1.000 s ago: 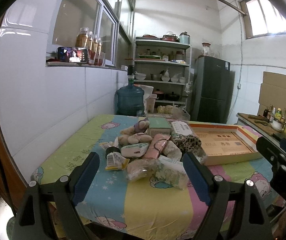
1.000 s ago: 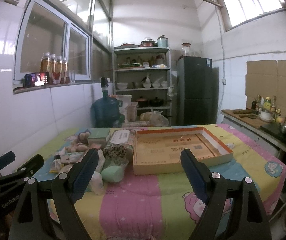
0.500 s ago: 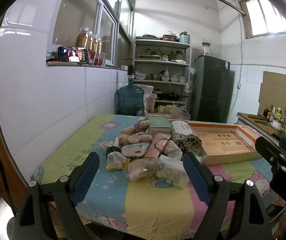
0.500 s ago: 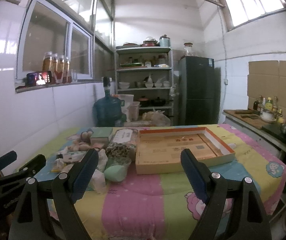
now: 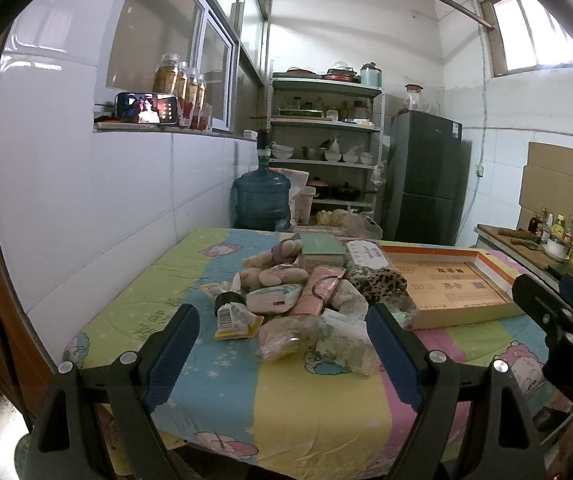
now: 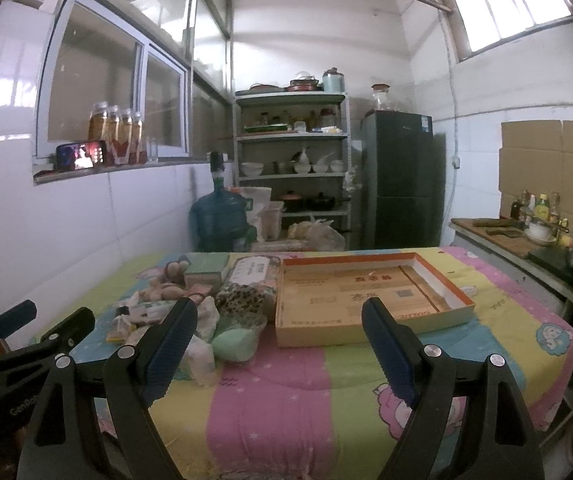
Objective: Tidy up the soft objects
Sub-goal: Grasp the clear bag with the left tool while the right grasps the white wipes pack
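A heap of soft things (image 5: 306,300) lies on the colourful striped table cover (image 5: 318,392): a plush toy (image 5: 270,268), a pink pouch (image 5: 320,290), a leopard-print bundle (image 5: 382,282), plastic-wrapped packs (image 5: 286,334) and a green pack (image 6: 234,342). Right of the heap sits a shallow orange-rimmed cardboard tray (image 6: 362,296) with nothing in it. My left gripper (image 5: 282,344) hangs open in front of the heap, above the table's near edge. My right gripper (image 6: 278,340) is open too, before the tray and the heap's right end. Neither holds anything.
A white tiled wall (image 5: 86,208) runs along the table's left side. Behind the table stand a blue water jug (image 5: 262,200), a metal shelf rack (image 5: 326,152) and a dark fridge (image 5: 426,176). A counter (image 6: 526,240) with bottles lies to the right.
Both grippers have drifted slightly; the right view has shifted a little so the tray and heap sit marginally higher. Nothing on the table has moved and both grippers stay open.
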The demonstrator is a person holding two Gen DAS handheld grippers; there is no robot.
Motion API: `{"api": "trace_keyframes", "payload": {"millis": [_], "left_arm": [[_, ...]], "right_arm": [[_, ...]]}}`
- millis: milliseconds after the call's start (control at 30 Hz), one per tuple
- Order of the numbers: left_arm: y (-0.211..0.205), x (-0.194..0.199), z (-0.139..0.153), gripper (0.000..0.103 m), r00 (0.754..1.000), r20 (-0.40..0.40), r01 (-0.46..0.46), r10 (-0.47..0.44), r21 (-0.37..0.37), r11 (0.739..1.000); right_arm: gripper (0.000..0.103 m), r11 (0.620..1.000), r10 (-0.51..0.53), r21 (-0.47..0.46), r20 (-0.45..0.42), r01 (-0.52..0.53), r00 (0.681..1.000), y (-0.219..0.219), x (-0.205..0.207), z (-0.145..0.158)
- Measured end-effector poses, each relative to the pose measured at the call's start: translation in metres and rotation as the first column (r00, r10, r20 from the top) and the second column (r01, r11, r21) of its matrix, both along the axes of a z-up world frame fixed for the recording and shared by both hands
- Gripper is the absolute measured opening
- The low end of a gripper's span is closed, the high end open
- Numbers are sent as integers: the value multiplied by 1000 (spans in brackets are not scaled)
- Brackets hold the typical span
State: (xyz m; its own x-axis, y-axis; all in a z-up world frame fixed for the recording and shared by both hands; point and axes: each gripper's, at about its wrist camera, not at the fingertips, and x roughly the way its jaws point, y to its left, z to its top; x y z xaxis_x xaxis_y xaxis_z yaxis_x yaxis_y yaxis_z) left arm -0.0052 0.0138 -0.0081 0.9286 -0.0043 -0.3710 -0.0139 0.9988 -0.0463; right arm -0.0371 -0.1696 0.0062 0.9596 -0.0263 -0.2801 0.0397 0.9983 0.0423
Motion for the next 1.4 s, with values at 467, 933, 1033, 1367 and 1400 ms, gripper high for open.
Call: {"api": "trace_keyframes", "payload": {"millis": [467,933,1033,1367,1400], "left_arm": [[44,10,-8,86,995,-16,-101,101,-13,995],[70,36,-44,86,998,-58,10,-14,-67,998],[65,44,-52,86,996,-75,34,-39,-63,997],[58,69,-71,86,989,-114,91,-98,-62,994],[59,70,-71,86,988,-117,95,-103,-66,993]], "right_arm": [[85,992,124,7,-47,-124,991,15,8,-14],[85,945,328,58,-179,-323,928,29,61,-61],[85,924,383,81,-213,-375,899,29,81,-73],[60,874,484,131,-301,-467,821,33,123,-103],[60,870,492,135,-304,-475,815,34,126,-106]]}}
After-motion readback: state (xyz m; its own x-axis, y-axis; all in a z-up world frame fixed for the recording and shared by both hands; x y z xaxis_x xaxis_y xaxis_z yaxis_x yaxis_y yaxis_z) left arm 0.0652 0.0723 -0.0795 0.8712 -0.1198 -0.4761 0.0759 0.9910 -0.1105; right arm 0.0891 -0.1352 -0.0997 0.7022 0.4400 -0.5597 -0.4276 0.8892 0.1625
